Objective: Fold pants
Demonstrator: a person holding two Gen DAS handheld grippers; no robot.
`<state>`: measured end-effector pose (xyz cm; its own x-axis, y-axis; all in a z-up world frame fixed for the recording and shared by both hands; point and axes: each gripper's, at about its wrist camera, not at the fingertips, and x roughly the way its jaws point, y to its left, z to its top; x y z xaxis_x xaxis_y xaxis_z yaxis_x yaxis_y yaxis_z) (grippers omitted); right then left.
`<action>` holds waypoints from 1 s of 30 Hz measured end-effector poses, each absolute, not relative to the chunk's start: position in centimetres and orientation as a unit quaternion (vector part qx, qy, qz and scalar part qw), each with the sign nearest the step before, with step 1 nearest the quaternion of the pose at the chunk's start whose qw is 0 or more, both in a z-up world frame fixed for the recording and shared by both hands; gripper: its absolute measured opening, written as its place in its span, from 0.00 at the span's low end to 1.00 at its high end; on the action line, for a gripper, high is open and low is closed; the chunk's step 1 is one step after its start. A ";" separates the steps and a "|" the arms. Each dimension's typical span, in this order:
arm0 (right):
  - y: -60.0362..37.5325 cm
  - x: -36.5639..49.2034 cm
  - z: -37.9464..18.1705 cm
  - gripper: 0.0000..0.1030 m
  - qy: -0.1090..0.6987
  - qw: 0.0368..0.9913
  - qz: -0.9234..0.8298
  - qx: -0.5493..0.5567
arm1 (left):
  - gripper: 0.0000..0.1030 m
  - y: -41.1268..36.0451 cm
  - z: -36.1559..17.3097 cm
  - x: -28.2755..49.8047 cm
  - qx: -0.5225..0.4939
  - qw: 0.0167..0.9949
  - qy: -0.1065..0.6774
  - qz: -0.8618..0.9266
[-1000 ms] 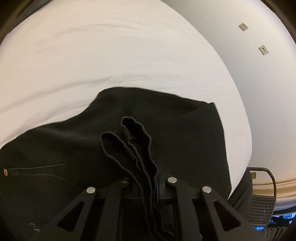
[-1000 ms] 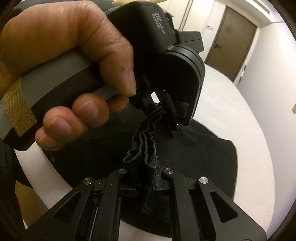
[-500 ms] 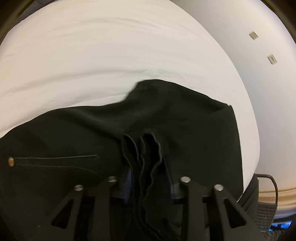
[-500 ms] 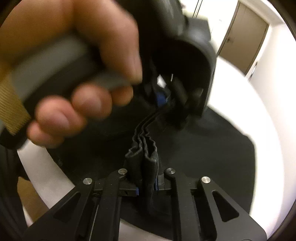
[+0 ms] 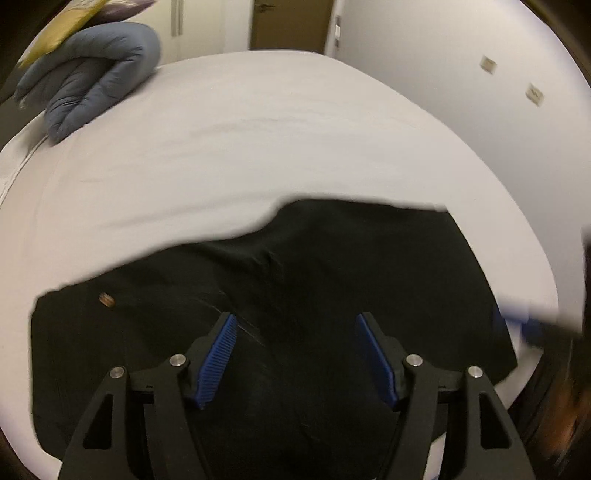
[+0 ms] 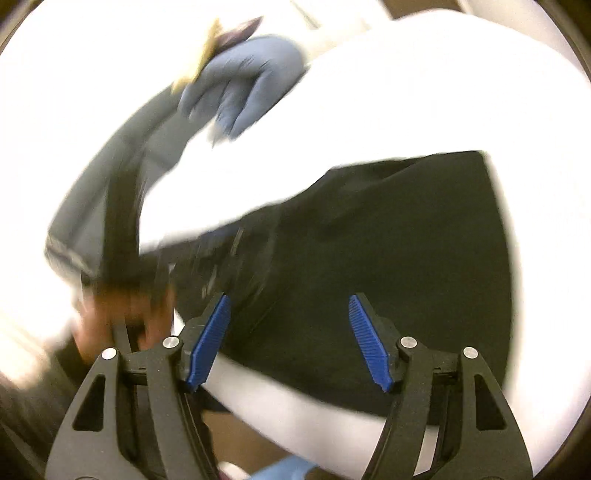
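The black pants point(image 5: 332, 280) lie folded flat on the white bed point(image 5: 258, 140), with a brass button point(image 5: 106, 300) showing near their left edge. My left gripper point(image 5: 297, 350) is open and empty, its blue pads above the near part of the pants. In the right wrist view the pants point(image 6: 388, 251) lie near the bed's edge. My right gripper point(image 6: 290, 338) is open and empty above them. The left hand and its gripper body point(image 6: 122, 266) show blurred at the left of that view.
A folded blue-grey duvet point(image 5: 96, 74) lies at the far left corner of the bed and also shows in the right wrist view point(image 6: 243, 77). A wall with two switch plates point(image 5: 487, 64) runs along the right. A brown door point(image 5: 288, 22) stands beyond the bed.
Both grippers were shut on bunched black fabric. Both have opened and let go, and both have pulled back and up; the pants now lie flat on the bed.
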<state>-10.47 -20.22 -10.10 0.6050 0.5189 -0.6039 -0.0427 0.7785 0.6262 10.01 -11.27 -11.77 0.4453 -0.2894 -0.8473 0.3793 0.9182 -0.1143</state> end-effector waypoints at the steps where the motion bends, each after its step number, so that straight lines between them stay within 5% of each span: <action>1: -21.9 -9.6 -10.3 0.57 0.412 0.840 0.172 0.307 | 0.66 -12.0 -12.7 9.6 0.050 0.843 0.498 -0.197; 12: -33.2 3.1 -20.0 0.48 0.451 0.784 0.169 0.391 | 0.69 -11.4 -16.3 10.6 0.015 0.828 0.530 -0.181; 22: -29.6 -7.8 -20.0 0.46 0.447 0.786 0.234 0.356 | 0.72 -13.1 -16.0 9.3 0.008 0.832 0.523 -0.183; 30: -25.5 -12.4 -15.3 0.49 0.454 0.804 0.241 0.300 | 0.72 -6.0 -13.8 7.6 -0.091 0.858 0.480 -0.160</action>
<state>-12.42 -25.55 -15.35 0.4724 0.6593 -0.5850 -0.1143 0.7039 0.7010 7.59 -5.96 -13.83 0.4874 -0.3622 -0.7945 0.1884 0.9321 -0.3094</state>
